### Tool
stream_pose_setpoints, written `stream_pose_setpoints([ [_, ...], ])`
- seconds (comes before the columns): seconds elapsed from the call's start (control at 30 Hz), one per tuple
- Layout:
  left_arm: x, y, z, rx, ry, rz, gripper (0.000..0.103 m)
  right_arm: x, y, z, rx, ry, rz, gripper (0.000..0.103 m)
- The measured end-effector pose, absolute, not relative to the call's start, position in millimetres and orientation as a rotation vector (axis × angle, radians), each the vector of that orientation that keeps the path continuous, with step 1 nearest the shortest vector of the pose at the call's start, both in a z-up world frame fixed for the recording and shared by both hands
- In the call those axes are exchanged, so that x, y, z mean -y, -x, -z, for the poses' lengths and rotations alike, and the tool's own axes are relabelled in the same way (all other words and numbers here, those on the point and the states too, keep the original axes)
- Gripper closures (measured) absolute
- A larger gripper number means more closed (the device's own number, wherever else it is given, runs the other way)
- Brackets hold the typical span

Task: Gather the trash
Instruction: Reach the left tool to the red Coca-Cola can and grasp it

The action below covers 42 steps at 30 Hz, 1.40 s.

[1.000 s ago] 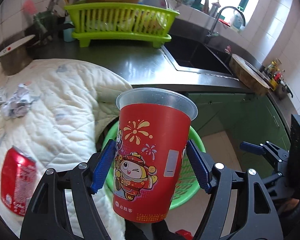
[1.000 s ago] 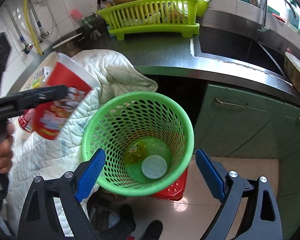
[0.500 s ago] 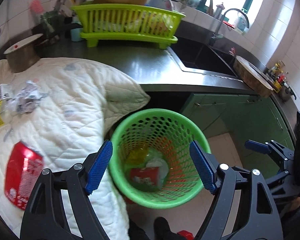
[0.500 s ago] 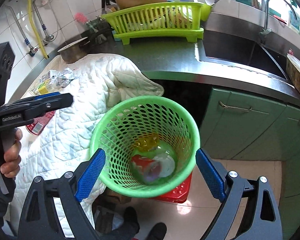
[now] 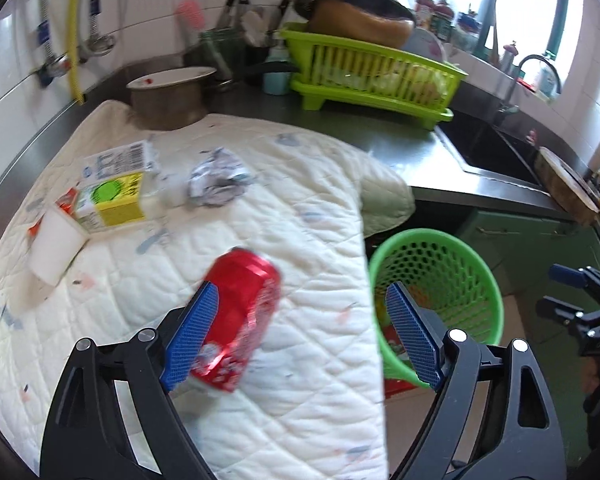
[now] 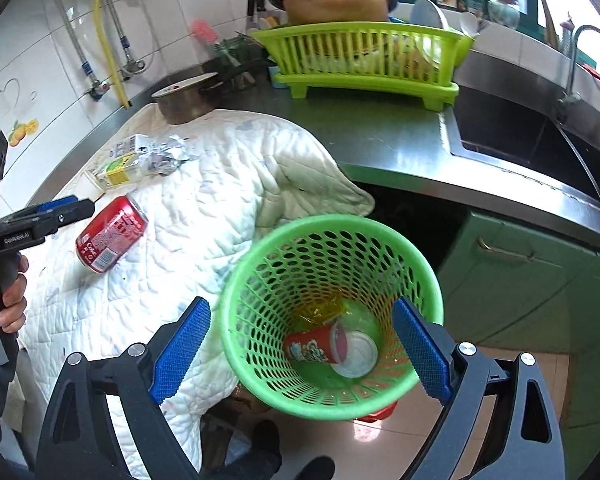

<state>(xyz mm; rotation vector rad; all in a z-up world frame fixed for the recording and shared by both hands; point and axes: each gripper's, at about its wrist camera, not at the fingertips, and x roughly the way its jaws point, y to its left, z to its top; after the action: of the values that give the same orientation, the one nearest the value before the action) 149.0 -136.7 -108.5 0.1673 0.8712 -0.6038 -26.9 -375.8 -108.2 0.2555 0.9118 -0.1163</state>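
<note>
Blue-padded fingers of the left gripper (image 5: 302, 336) stand spread wide and released over a white quilted cloth (image 5: 284, 400) draped on a steel kitchen counter (image 6: 380, 136). A dented red soda can (image 5: 240, 316) lies on its side on the cloth, just beside the left pad; the blurred frame does not show whether they touch. To the right, past the cloth's edge, a green perforated plastic basket (image 5: 472, 264) stands on the floor below the counter. The right gripper (image 6: 300, 350) hangs above that basket (image 6: 328, 224), its jaws also wide apart and holding nothing. Inside, a red printed paper cup (image 6: 314, 346) lies on its side at the bottom, beside a round white lid (image 6: 358, 354). Farther back on the cloth sit a white plastic cup (image 5: 56, 244), a yellow-and-white drink carton (image 5: 112, 196) and a crumpled ball of silvery paper (image 5: 216, 180). Beyond them stand a lidded metal pot (image 5: 168, 100) and, to the right, a lime-green dish rack (image 5: 368, 72) next to the steel sink (image 6: 520, 132).
</note>
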Motion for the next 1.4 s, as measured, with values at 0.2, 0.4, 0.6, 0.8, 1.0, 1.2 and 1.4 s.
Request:
stream_pose_setpoints([
  [0.2, 117.2, -159.2, 125.3, -0.895, -0.216, 0.579, 0.015, 360.7, 13.3, 105.1, -0.917, -0.234, 0.075, 0.014],
  [0.4, 119.2, -174.1, 149.5, -0.948, -0.278, 0.578, 0.015, 345.0, -0.9, 100.5, -0.920, -0.201, 0.038, 0.014],
  [0.6, 118.0, -185.5, 166.1, -0.977, -0.289, 0.577, 0.015, 330.6, -17.4, 100.0, -0.930, -0.167, 0.005, 0.014],
  [0.8, 121.5, -191.2, 176.8, -0.984, -0.316, 0.566, 0.017, 315.7, -37.0, 102.3, -0.940, -0.135, -0.037, 0.014],
  [1.0, 116.9, -191.3, 178.4, -0.976, -0.308, 0.569, 0.027, 300.8, -64.4, 105.0, -0.949, -0.105, -0.078, 0.014],
  [1.2, 90.1, -189.7, 164.3, -0.944, -0.213, 0.538, 0.032, 288.2, -99.5, 102.7, -0.939, -0.075, -0.129, 0.014],
  [1.4, 49.6, -186.2, 142.9, -0.899, -0.081, 0.481, 0.035, 271.2, -155.3, 103.4, -0.918, -0.054, -0.209, 0.014],
])
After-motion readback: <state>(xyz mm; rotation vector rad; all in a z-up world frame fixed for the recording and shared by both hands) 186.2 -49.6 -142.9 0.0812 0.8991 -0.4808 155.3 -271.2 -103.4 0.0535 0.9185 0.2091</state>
